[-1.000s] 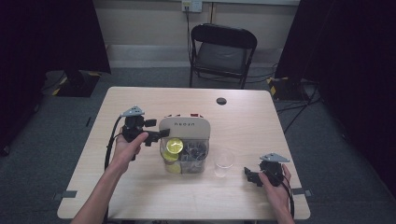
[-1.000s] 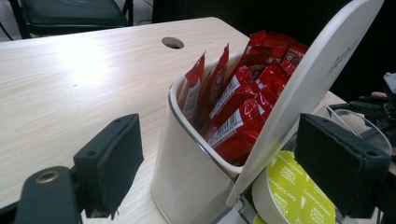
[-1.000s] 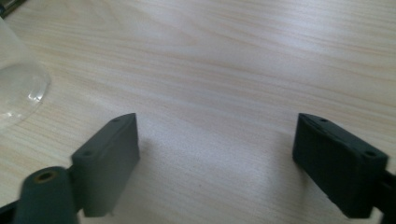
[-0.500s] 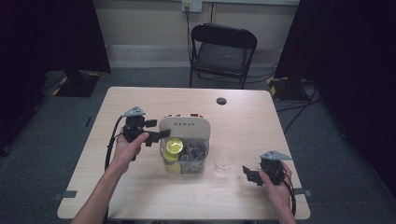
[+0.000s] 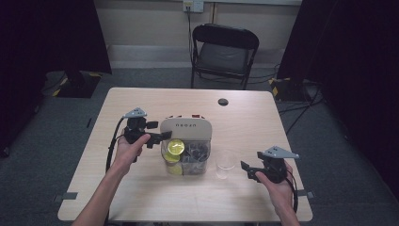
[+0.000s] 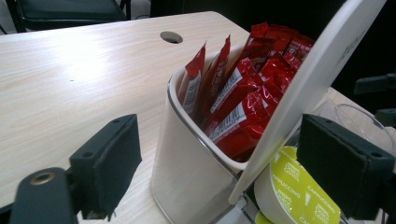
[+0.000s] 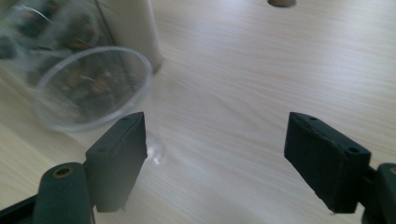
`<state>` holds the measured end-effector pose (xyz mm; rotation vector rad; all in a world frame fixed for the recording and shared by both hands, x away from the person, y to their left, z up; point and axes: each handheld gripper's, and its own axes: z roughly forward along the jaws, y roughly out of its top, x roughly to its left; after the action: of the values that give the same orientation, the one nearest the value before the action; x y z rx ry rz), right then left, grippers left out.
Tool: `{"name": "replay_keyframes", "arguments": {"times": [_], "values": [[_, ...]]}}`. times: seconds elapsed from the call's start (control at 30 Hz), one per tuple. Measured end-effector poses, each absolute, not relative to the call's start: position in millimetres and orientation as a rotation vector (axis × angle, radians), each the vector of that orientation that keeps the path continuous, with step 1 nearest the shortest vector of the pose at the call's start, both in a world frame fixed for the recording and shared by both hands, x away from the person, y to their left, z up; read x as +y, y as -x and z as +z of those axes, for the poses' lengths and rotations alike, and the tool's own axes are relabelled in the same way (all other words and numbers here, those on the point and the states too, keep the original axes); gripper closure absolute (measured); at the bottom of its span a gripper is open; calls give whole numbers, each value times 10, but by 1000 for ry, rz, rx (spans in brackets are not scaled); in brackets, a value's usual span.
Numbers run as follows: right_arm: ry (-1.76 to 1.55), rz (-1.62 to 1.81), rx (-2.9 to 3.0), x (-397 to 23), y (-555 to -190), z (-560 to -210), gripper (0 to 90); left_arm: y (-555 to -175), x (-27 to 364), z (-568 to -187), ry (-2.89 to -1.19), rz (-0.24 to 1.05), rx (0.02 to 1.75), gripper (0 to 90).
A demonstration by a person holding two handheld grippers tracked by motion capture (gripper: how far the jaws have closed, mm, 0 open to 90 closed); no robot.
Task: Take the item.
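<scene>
Clear cup [image 5: 226, 162] stands on the surface [image 5: 282, 127] just beside the wide, empty right tool [image 5: 245, 170]; left tool [image 5: 162, 138] wide around the box lid [image 5: 186, 127].

In the right gripper view the clear cup [image 7: 91, 88] and the container [image 7: 56, 28] behind it are smeared by blur, the container cut off by the top edge. In the left gripper view the tilted white lid [image 6: 308, 88] hides part of the red sachets [image 6: 243, 102], and the green capsule [image 6: 299, 196] runs off the bottom edge.

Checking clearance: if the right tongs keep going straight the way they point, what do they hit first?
Probably the clear plastic cup: the right tongs point toward it in the high view, open and empty. Height match is unclear.
</scene>
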<state>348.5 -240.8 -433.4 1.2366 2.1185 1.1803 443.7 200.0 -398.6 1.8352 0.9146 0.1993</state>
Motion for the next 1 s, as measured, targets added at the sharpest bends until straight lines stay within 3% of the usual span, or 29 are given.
{"name": "replay_keyframes", "arguments": {"times": [0.27,1.0], "values": [[-1176,1255,2143,-2287,-3456,-4199,243,-4429,2016,-3982,-1841,206,926,125],[-991,1437,2293,-1630,-3618,-3954,486,-4419,2012,-3949,-1832,208,920,151]]}}
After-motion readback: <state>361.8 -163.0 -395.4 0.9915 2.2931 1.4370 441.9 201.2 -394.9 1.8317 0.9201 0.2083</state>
